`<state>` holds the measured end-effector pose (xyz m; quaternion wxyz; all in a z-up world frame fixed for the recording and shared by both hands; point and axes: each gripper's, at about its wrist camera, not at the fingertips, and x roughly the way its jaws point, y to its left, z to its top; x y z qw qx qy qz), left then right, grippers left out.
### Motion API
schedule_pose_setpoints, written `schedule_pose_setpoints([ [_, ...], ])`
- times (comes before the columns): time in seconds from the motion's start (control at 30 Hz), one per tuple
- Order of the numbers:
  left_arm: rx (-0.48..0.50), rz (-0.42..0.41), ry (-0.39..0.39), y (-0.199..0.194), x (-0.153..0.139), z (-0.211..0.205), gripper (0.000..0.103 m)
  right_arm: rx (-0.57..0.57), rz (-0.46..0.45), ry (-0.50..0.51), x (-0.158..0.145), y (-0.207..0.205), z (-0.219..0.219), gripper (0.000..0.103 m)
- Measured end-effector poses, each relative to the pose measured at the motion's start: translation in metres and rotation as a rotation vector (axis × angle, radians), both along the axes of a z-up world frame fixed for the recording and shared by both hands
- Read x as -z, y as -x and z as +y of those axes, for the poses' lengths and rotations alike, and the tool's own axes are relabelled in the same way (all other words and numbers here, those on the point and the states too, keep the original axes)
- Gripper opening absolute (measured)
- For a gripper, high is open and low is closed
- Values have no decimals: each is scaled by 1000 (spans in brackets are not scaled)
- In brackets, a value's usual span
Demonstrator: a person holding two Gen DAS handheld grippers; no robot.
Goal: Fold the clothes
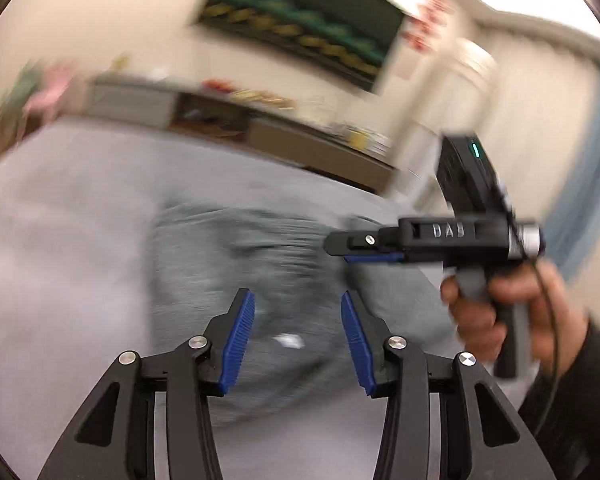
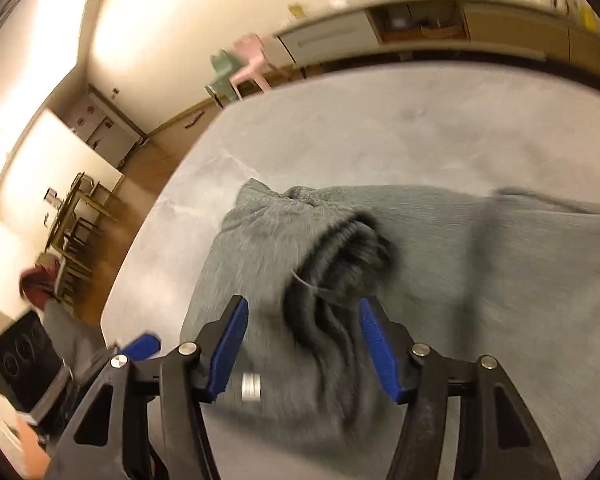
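A grey-green fleece garment (image 1: 260, 264) lies rumpled on a pale grey table (image 1: 60, 260), blurred by motion in the left wrist view. My left gripper (image 1: 296, 296) is open just above it, with nothing between its blue pads and a white label (image 1: 288, 340) under the gap. The right gripper (image 1: 336, 246), held by a hand (image 1: 492, 312), points left over the garment's right side. In the right wrist view the right gripper (image 2: 303, 302) is open over a bunched dark ribbed opening (image 2: 340, 256) of the garment (image 2: 480, 264). The left gripper (image 2: 140, 346) shows at the lower left.
The table's rounded left edge (image 2: 140, 256) drops to a wood floor. A low cabinet (image 2: 420, 32) runs along the far wall, with small pink and green chairs (image 2: 240, 68) beside it. A dining table with chairs (image 2: 72, 224) stands far left.
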<state>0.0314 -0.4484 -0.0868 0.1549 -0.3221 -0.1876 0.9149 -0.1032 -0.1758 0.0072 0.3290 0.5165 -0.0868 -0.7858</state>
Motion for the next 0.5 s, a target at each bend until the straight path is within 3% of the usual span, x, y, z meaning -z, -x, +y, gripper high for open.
schedule_pose_setpoints([
  [0.03,-37,-31,-28,4,5,-11,44,6,-11,-26,8,18,-10,59],
  [0.07,-69,-58,-46,8,11,-21,44,11,-7,-62,15,37,-21,50],
  [0.1,-88,-74,-49,9,15,-26,43,9,12,-90,16,49,-27,28],
  [0.13,-97,-77,-49,9,17,-29,43,-2,47,-110,10,52,-27,22],
  [0.27,-42,-42,-42,4,14,-21,44,20,171,-216,-15,43,-1,22],
  [0.37,71,-157,-7,22,32,2,44,25,178,-312,-6,40,-2,24],
  [0.47,121,-220,60,30,41,19,44,35,173,-336,0,42,-8,34],
  [0.5,133,-216,42,30,37,15,44,39,173,-337,-2,41,-4,42],
])
